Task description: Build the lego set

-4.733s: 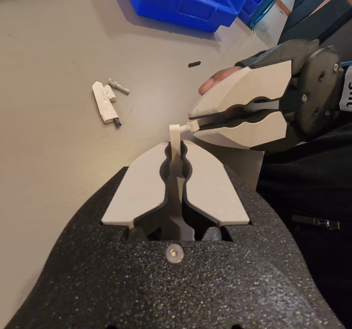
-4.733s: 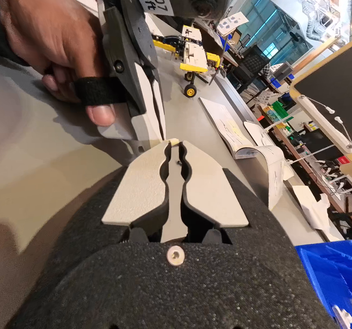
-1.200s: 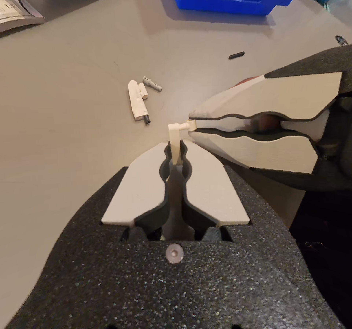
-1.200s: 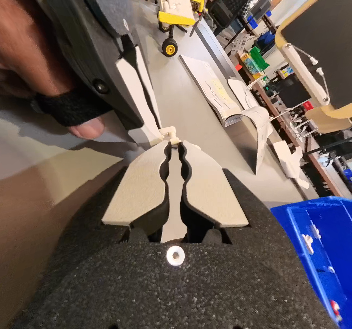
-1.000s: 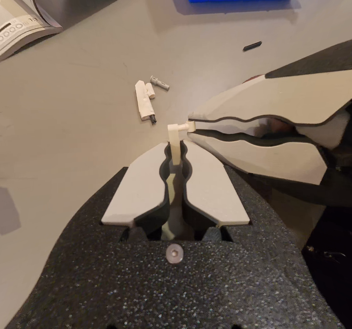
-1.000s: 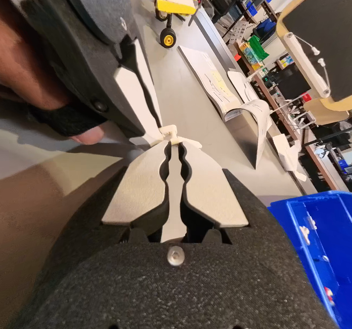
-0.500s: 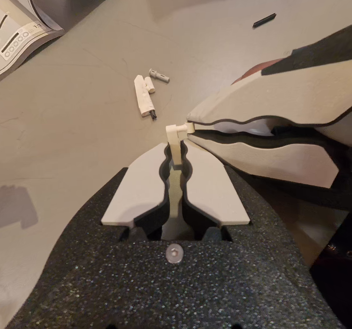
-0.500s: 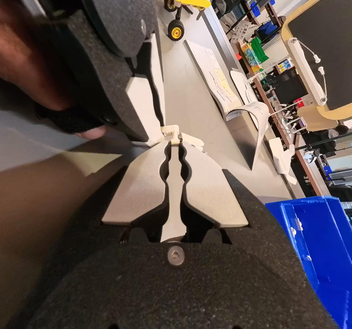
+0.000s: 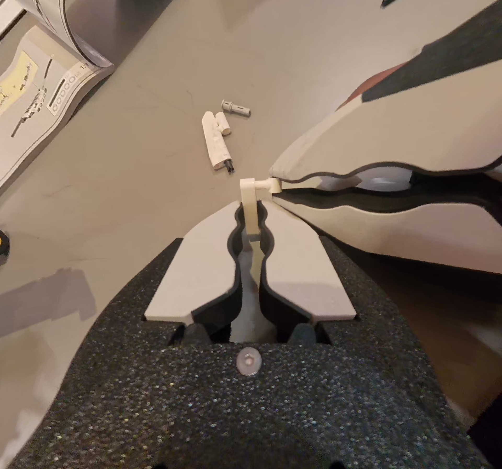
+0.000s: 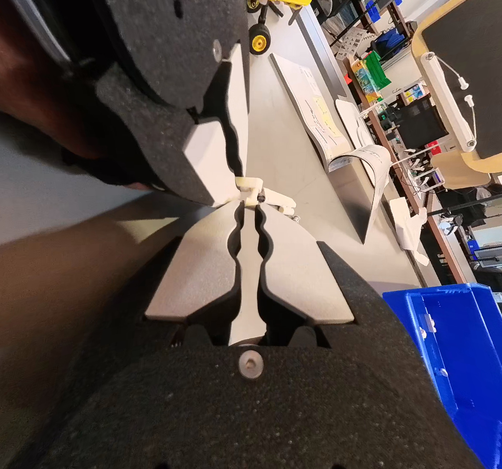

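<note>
Left hand-held gripper (image 9: 251, 206) clamped on cream beam (image 9: 250, 206), right hand-held gripper (image 9: 274, 185) pinching its cream pin (image 9: 267, 183) (side-on), white part (image 9: 216, 140) on tabletop (image 9: 122, 184).

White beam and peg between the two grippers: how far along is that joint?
Looks joined: the small white peg sits in the end of the flat white plastic beam. In hand: left gripper clamps the beam, right gripper pinches the peg's head. Left on the grey table: a white assembly and grey pin.
</note>
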{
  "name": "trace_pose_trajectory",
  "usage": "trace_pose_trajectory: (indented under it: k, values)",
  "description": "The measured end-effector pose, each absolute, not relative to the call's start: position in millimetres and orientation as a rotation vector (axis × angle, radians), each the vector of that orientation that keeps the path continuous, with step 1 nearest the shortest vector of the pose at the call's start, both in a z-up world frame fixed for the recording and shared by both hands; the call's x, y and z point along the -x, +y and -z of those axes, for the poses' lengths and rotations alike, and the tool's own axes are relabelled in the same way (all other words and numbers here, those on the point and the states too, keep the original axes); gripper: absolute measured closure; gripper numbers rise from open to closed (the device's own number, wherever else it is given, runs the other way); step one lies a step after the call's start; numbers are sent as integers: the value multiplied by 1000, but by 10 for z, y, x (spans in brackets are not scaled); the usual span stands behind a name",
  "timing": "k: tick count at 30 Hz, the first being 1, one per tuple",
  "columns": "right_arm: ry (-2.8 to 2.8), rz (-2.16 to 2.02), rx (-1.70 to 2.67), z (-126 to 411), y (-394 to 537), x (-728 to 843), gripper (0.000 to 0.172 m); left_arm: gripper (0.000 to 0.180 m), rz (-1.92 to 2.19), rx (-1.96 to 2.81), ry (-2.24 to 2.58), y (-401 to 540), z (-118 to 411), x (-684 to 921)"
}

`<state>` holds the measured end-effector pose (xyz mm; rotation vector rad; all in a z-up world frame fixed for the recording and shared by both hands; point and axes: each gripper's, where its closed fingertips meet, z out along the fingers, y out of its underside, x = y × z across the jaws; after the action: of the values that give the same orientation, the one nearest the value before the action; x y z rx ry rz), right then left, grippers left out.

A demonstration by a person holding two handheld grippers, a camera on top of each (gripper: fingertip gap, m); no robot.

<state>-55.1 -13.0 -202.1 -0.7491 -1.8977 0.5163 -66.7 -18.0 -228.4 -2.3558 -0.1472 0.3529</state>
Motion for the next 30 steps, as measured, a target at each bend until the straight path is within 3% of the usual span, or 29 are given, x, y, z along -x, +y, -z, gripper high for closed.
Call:
trace_pose_trajectory:
  k: [8, 21, 25, 30]
  values:
    - [-1902, -534, 740, 2019, -147, 562, 164, 172, -336, 2382, -99, -189, 2299, 671]
    - [-1897, -615, 725, 1960, -153, 566, 164, 172, 41, 2332, -80, -166, 2266, 591]
    - [-1874, -563, 681, 1927, -124, 580, 164, 172, 218, 2318, -138, -147, 2231, 547]
    - [-1873, -434, 600, 1945, -114, 580, 164, 171, 149, 2377, -130, -144, 2270, 563]
